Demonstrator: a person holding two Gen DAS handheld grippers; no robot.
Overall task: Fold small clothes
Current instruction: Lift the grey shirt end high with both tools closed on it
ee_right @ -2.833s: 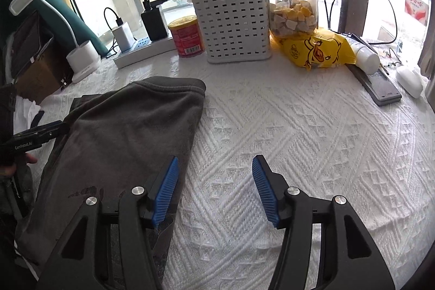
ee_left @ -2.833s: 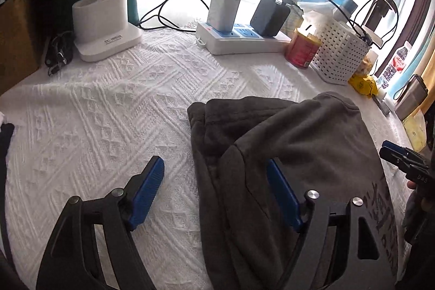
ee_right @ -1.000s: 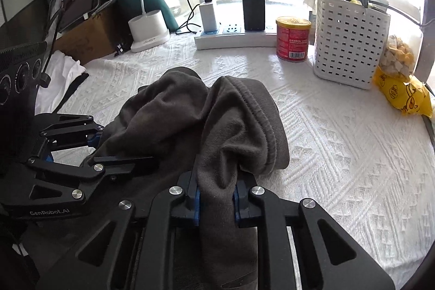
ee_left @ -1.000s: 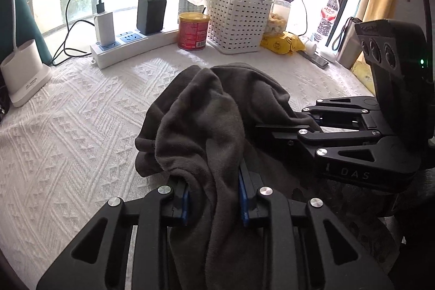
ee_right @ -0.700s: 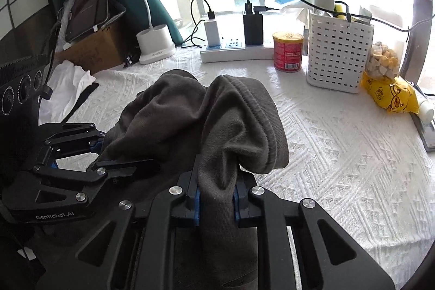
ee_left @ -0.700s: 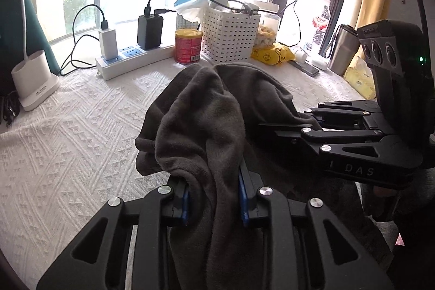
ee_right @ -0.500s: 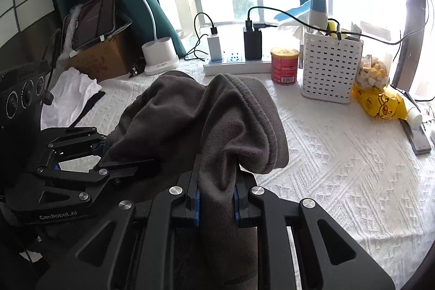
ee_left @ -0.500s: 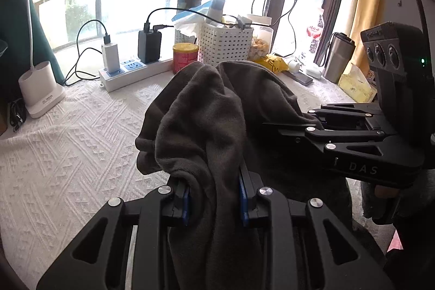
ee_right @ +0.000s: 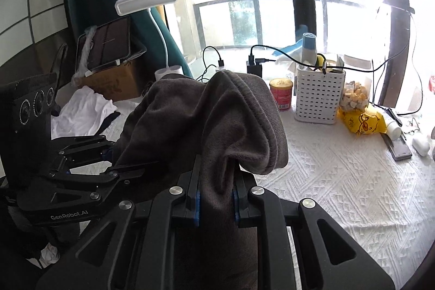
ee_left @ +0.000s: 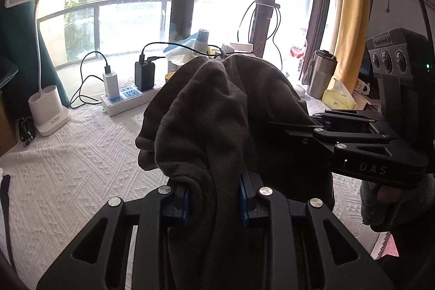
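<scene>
A dark grey garment [ee_left: 217,113] hangs bunched above the white knitted tablecloth [ee_left: 68,162]. My left gripper [ee_left: 214,201] is shut on one thick fold of it, the blue pads pressing both sides. My right gripper [ee_right: 216,201] is shut on another fold of the same grey garment [ee_right: 217,113], whose ribbed hem curls over to the right. In the left wrist view the right gripper [ee_left: 299,124] reaches in from the right into the cloth. In the right wrist view the left gripper [ee_right: 108,154] reaches in from the left. The cloth hides the table under both.
Along the window stand a power strip [ee_left: 127,97] with chargers, a white desk lamp [ee_left: 47,110], a red can [ee_right: 281,94], a white perforated basket [ee_right: 318,97] and a yellow snack bag [ee_right: 361,122]. A remote [ee_right: 398,146] lies right. White cloth [ee_right: 81,110] and a cardboard box [ee_right: 114,83] sit left.
Both grippers have risen with the grey garment and tipped up, so more window and less table shows. Earlier still, both stood open over the garment lying flat.
</scene>
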